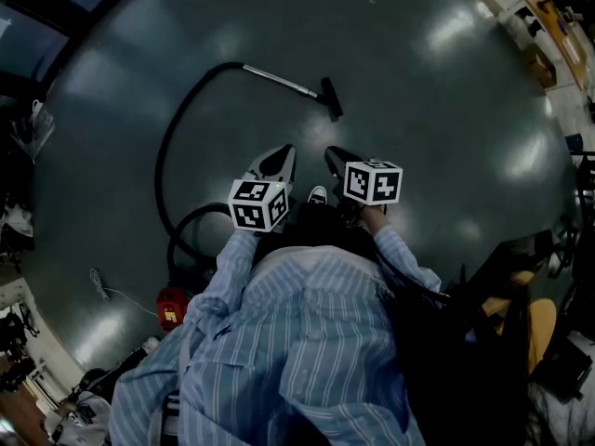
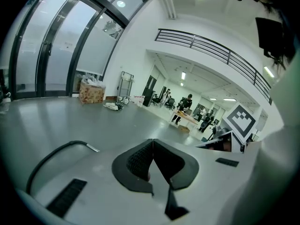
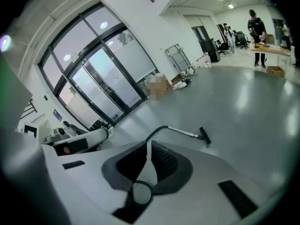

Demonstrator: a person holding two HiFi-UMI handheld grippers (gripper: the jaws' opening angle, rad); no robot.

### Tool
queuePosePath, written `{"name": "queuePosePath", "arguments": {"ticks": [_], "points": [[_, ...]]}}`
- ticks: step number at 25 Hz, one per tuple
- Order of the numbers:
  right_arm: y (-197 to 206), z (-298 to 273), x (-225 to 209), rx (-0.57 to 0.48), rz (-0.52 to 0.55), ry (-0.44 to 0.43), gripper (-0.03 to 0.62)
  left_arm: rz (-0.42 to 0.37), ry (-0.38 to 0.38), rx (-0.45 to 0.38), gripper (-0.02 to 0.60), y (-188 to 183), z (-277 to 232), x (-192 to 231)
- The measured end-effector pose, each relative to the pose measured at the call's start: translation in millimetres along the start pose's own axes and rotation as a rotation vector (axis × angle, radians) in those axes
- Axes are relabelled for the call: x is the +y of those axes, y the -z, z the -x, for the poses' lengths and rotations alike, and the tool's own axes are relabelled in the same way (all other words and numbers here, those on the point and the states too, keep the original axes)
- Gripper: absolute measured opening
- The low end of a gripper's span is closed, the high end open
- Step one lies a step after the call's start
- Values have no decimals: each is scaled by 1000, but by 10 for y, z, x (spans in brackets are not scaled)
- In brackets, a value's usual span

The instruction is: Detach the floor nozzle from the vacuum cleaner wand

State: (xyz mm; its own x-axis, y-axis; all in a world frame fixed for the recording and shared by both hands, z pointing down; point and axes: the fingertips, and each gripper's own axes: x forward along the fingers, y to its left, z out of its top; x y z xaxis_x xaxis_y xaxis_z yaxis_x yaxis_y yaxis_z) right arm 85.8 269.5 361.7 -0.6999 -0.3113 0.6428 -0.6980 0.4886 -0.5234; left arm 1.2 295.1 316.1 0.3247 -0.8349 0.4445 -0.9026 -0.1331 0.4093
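Black floor nozzle [image 1: 332, 98], joined to the end of the metal wand [image 1: 279, 78], lies on the grey floor [image 1: 437, 91] well ahead of us, with the black hose [image 1: 164, 161] curving back from the wand toward the red vacuum body [image 1: 171, 307] at our left. We hold the left gripper [image 1: 287, 151] and right gripper [image 1: 331, 153] side by side short of it, both clenched on nothing, jaws pressed together.

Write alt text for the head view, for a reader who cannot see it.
Seen from above, a person in a striped blue shirt holds a left gripper and a right gripper, jaws shut and empty, over a grey floor. Ahead lies a vacuum wand with its floor nozzle attached, its black hose curving back to a red canister.
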Motion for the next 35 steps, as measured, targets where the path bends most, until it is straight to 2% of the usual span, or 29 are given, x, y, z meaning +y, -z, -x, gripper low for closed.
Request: {"name": "queuePosePath", "arguments": {"ticks": [3,7,14,19,24,28,35], "points": [[-209,-116,-198,11,-11,3,34,-5,1,4,8,-200,-299,32],[-314,-235,-378,6,-77,-11,34,-27,20,28,8,-337,-541,22],[-546,-441,-633,-4,-155,25,34,-69,72,75,8,-579,-943,77],[-868,-666,-962,-25,-219,75,34,-80,125,136,8,-736,-1467,264],[-1359,-1067,-1128,-66,-305,121,34,-94,204,143,8,-1225,-1953,646],[-1785,-1368,-1184,-96,-374,163,35,-112,315,222,8,-1528,-2313,909],[-2247,-1950,-1258,-141,-455,133,35,-80,443,343,8,-1811,-2939,1538]]}}
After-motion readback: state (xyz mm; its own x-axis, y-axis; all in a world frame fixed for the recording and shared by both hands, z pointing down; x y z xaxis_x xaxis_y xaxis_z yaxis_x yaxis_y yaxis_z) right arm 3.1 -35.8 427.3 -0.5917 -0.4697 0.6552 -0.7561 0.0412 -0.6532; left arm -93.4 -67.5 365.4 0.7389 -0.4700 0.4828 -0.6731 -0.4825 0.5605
